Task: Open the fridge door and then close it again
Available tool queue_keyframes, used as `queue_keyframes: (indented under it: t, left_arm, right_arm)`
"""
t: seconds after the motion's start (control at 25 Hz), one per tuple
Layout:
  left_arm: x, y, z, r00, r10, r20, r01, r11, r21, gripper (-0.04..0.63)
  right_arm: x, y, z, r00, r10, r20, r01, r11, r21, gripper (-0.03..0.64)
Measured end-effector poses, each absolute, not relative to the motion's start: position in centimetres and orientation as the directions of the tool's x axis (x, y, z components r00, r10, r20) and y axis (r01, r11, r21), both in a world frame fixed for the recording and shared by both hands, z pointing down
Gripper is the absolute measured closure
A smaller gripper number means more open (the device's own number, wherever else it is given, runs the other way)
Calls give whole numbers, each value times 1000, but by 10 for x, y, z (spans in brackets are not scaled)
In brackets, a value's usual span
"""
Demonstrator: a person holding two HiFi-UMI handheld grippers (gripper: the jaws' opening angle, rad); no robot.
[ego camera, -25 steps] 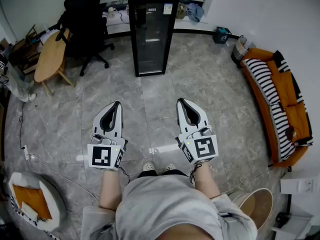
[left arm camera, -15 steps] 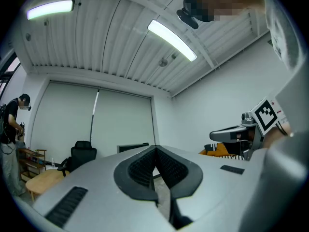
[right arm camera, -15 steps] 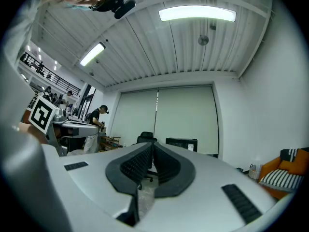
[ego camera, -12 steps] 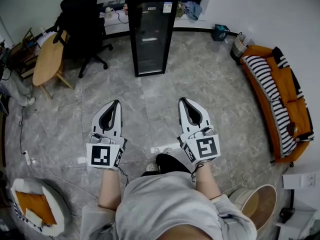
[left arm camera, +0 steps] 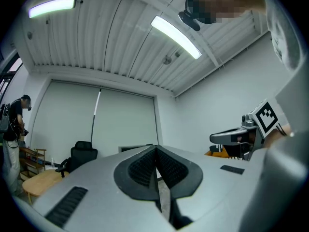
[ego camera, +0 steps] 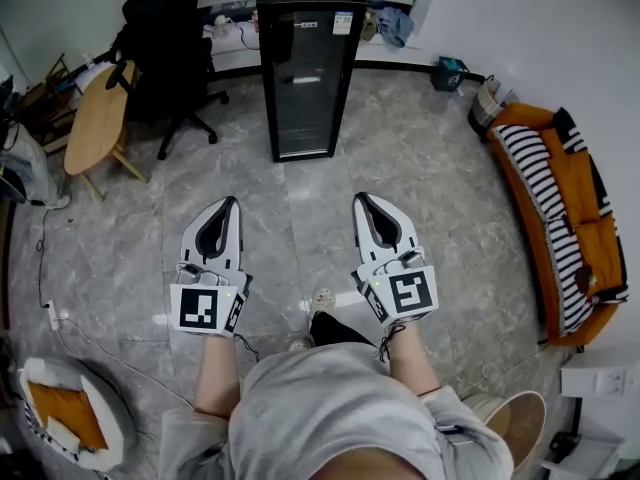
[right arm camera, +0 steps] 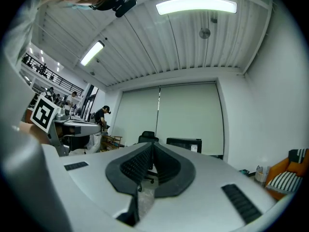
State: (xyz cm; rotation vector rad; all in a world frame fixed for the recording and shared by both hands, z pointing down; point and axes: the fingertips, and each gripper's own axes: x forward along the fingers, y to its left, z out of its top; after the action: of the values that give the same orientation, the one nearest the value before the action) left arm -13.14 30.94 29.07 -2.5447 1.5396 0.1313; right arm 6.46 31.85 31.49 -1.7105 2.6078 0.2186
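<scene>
The person stands in the middle of the grey stone floor point(ego camera: 420, 168), facing the far wall. The fridge point(ego camera: 303, 68) is there: a tall black cabinet with a glass door, upright against the far wall and just left of the room's centre line. A black office chair point(ego camera: 165, 38) stands just to its left, and an orange striped sofa point(ego camera: 560, 198) runs along the right wall. The door looks shut, flush with the cabinet front.

Both tools are held out level at waist height, side by side, pointing toward the fridge and well apart from it. The left hand-held gripper point(ego camera: 228, 208) has its jaws pressed together with nothing between them. The right hand-held gripper point(ego camera: 365, 206) is the same, pads meeting at the tip and empty.

I'd call this the approach, with the opening step not yet begun: nothing touches the fridge.

From here I cannot make out a handle, or tell which side the door hinges on. The next move, as I judge it, is to walk up to the fridge and part the jaws of one tool. That tool then has to catch the free edge or handle, and the pull should follow the arc of the hinge, not run straight back.
</scene>
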Motion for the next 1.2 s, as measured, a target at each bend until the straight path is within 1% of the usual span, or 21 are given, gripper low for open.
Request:
queue_keyframes:
  t: [0.36, 0.56, 0.92, 1.2]
  left_arm:
    - [-107, 236, 285, 443, -881, -165, -896, -430, -110, 581]
    - [-86, 203, 283, 429, -889, -160, -902, -413, -123, 581]
    - [-60, 164, 288, 395, -907, -145, -916, -377, -133, 581]
    - [-57, 141, 290, 393, -910, -132, -916, -374, -142, 581]
  right_arm:
    - [83, 236, 308, -446, -889, -103, -894, 435, 108, 592]
    - [105, 199, 310, -454, -884, -109, -891, 448, 78, 592]
    - [134, 155, 320, -475, -873, -114, -880, 471, 61, 592]
    - [134, 129, 325, -483, -869, -108, -875, 482, 38, 592]
